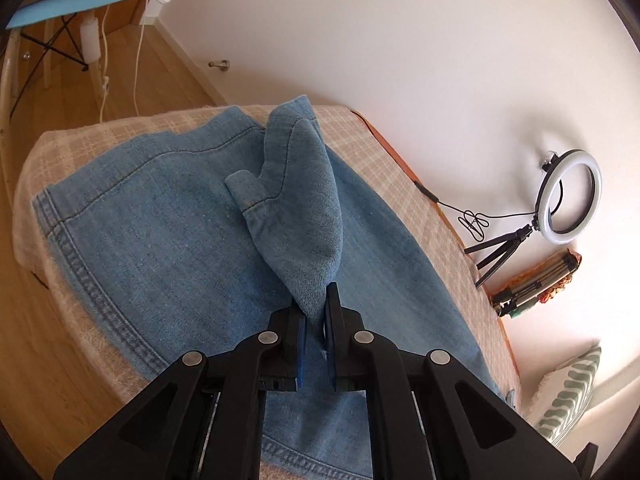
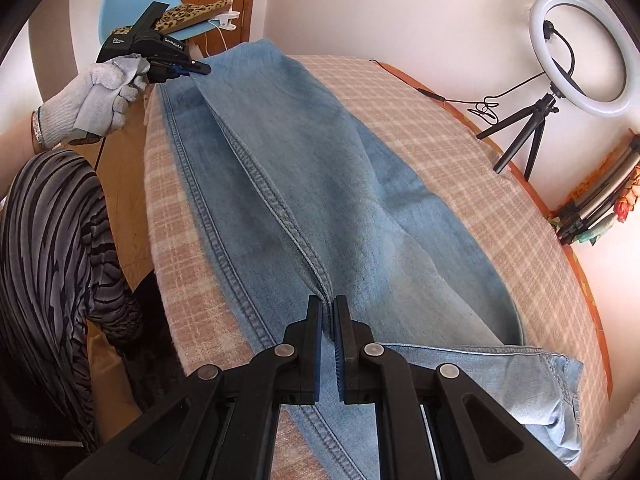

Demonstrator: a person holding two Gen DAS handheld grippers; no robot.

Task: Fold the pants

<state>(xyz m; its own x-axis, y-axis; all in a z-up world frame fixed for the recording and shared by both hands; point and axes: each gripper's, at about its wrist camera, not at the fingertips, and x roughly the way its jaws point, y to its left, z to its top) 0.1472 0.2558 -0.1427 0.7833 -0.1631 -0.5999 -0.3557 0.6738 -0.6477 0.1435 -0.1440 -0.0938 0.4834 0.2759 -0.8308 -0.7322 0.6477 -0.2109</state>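
Light blue denim pants (image 2: 304,168) lie lengthwise on a table covered with a beige checked cloth (image 2: 460,140). My right gripper (image 2: 328,312) is shut on the pants' upper leg edge along the seam. My left gripper (image 1: 318,312) is shut on a raised fold of the pants (image 1: 304,208) and holds it above the flat denim (image 1: 160,216). The left gripper also shows in the right wrist view (image 2: 200,69), held by a gloved hand (image 2: 96,100) at the far end of the pants. The waist end (image 2: 552,392) lies at the lower right.
A ring light on a small tripod (image 2: 580,52) stands by the wall at the table's right edge, with folded tripods (image 2: 596,204) beside it. A blue chair (image 2: 132,4) stands beyond the table. The person's striped sleeve (image 2: 52,240) is at the left.
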